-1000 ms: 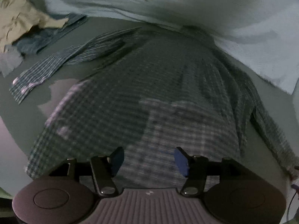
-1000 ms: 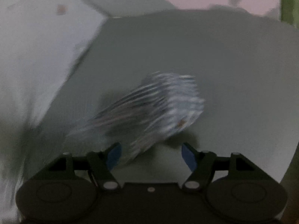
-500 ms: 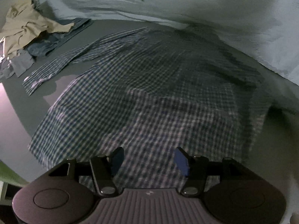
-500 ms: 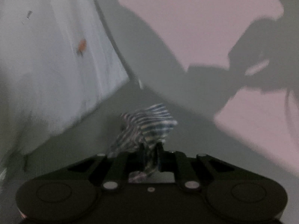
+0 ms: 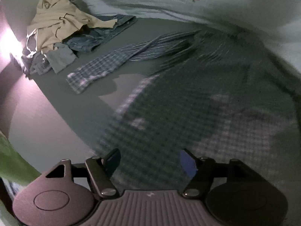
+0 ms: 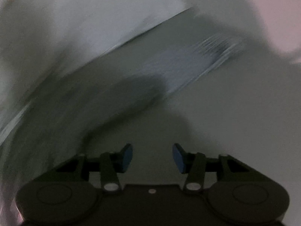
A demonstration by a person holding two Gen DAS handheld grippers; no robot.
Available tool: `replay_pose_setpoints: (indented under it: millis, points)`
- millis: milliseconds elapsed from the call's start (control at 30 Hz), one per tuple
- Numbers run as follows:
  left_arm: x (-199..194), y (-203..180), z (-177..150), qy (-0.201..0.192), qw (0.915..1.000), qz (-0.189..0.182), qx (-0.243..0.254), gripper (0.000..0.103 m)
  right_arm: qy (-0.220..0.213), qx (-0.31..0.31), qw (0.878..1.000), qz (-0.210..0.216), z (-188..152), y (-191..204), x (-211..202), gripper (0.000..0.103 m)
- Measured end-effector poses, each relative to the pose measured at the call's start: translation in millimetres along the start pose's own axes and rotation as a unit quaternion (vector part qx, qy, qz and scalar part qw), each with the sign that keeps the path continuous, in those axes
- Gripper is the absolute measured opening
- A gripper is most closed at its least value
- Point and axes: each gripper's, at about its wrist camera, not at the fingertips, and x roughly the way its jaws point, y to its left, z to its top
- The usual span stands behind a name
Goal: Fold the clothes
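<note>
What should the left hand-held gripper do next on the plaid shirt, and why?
Probably lower the left hand-held gripper onto the near hem of the plaid shirt and close. Its jaws have just been opening and hold nothing, the shirt lies flat right below them, and its sleeve is still spread out unfolded.

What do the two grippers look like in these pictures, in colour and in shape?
The left gripper has a dark housing with a ribbed grey middle plate bearing a small pale mark, round discs at both sides, black finger arms with metal pivot pins, and blue pads. The right gripper is built alike, but its middle plate is smooth and dark.
</note>
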Motion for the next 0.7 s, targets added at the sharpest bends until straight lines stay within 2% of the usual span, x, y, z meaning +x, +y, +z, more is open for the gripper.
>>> replay_pose_setpoints:
  millis: [67, 167, 233, 300, 333, 367, 400, 433, 533, 700]
  points:
    - [12, 18, 2, 0.002, 0.9998, 0.008, 0.019, 0.074, 0.022, -0.022, 0.998, 0.045, -41, 36, 4, 0.039]
    - [36, 42, 4, 0.008, 0.9992, 0.005, 0.039, 0.074, 0.047, -0.049, 0.996, 0.063, -85, 78, 6, 0.032]
    - [48, 53, 4, 0.014, 0.9988, -0.014, 0.044, 0.074, 0.054, -0.059, 0.994, 0.076, -101, 97, 10, 0.032]
    - [59, 61, 3, 0.019, 0.9977, -0.034, 0.055, 0.073, 0.052, -0.072, 0.994, 0.061, -106, 109, 21, 0.028]
    - [63, 65, 2, 0.019, 0.997, -0.043, 0.062, 0.063, 0.049, -0.074, 0.995, 0.044, -105, 112, 25, 0.015]
    - [63, 67, 0, 0.005, 0.9963, -0.047, 0.071, 0.034, 0.047, -0.076, 0.996, 0.027, -104, 114, 30, 0.006]
    - [62, 70, -2, -0.01, 0.9963, -0.046, 0.073, 0.018, 0.044, -0.077, 0.996, 0.009, -103, 116, 35, 0.0]
    - [63, 73, -2, -0.012, 0.9964, -0.045, 0.071, 0.001, 0.044, -0.067, 0.997, 0.002, -98, 116, 37, 0.0]
    - [58, 83, -1, -0.028, 0.9956, -0.063, 0.063, 0.001, 0.01, -0.066, 0.998, -0.02, -87, 111, 22, 0.0]
    - [54, 104, 13, -0.051, 0.9956, -0.061, 0.049, 0.001, -0.085, -0.1, 0.988, -0.087, -43, 113, -14, 0.0]
